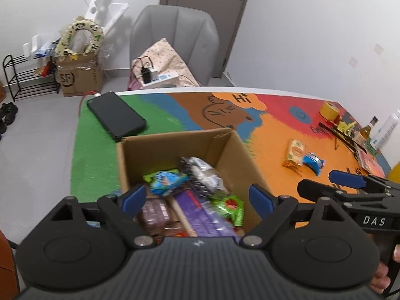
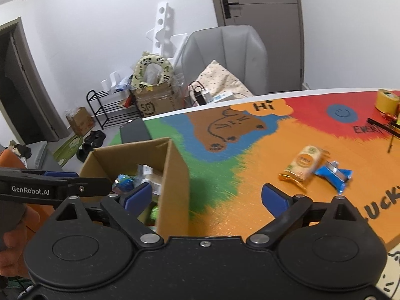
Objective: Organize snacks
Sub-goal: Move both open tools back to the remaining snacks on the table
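Hovering above the cardboard box (image 1: 172, 147), the left tongs (image 1: 197, 197) stand wide with nothing between their blue pads — the snacks in the box lie just below and beyond them. The box is plain corrugated card, open at the top, with straight walls; inside sit a crinkly blue-green packet (image 1: 165, 180), a clear silvery wrapper (image 1: 205, 172), a glossy green packet (image 1: 228, 206) and a flat purple pack (image 1: 200, 215), heaped and overlapping. The right tongs (image 2: 206, 197) also gape wide and hold nothing; they hang over the box's right wall and the bare counter (image 2: 237, 200) beside it. Farther off and to their right, two snacks lie loose on the orange part of the counter's bright printed cover: a tan rectangular packet (image 2: 306, 163) with a round label, and a shiny blue packet (image 2: 336, 175) touching its right side. Both lie well apart from the box. A dark flat phone (image 1: 116, 116) rests on the green patch beyond the box — a yellow tape roll (image 2: 386, 101) stands at the far right.
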`<state>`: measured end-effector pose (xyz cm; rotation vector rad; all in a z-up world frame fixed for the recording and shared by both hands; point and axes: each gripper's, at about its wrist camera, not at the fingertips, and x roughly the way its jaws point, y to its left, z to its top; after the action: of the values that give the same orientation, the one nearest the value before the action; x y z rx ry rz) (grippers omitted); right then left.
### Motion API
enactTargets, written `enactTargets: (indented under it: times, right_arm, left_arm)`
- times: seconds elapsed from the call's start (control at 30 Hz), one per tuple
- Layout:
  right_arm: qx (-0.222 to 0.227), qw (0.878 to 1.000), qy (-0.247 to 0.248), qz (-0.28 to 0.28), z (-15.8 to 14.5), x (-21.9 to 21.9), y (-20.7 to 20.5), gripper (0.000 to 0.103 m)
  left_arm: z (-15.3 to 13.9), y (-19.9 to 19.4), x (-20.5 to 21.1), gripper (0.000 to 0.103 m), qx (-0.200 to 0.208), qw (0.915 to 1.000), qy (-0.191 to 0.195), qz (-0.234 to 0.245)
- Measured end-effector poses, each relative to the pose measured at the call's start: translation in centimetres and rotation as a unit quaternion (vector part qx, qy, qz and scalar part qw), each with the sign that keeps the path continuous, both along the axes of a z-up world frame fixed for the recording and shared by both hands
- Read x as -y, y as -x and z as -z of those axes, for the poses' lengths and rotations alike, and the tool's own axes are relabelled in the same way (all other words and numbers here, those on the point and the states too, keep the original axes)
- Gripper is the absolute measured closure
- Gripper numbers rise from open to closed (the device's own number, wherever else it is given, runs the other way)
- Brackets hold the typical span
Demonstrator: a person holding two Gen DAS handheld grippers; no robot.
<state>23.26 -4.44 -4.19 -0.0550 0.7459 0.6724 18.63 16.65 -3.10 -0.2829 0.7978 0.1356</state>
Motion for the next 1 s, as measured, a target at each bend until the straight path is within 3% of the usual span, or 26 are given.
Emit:
enactTargets:
  times: [0.1,0.5,1.0]
  right_arm:
    - [0.001,1.0,-0.002,0.006,0.1,1.1,-0.2,0.0]
    - [-0.007,0.999,-0.008,0.038,0.8,5.2,-1.3,0.0]
    - [-0.023,0.997,-0.026,0.074,2.3,10.6,-3.8,0.0]
  left_arm:
    - [-0.1,-0.5,1.2,0.014,0.0,1.0,-0.004,0.007]
    - [-1.1,-2.7,6.0,0.014,0.005,0.9983,0.002,0.057]
    - [-0.9,-6.8,11.1,0.014,-0.005,0.9961,0.008,0.088]
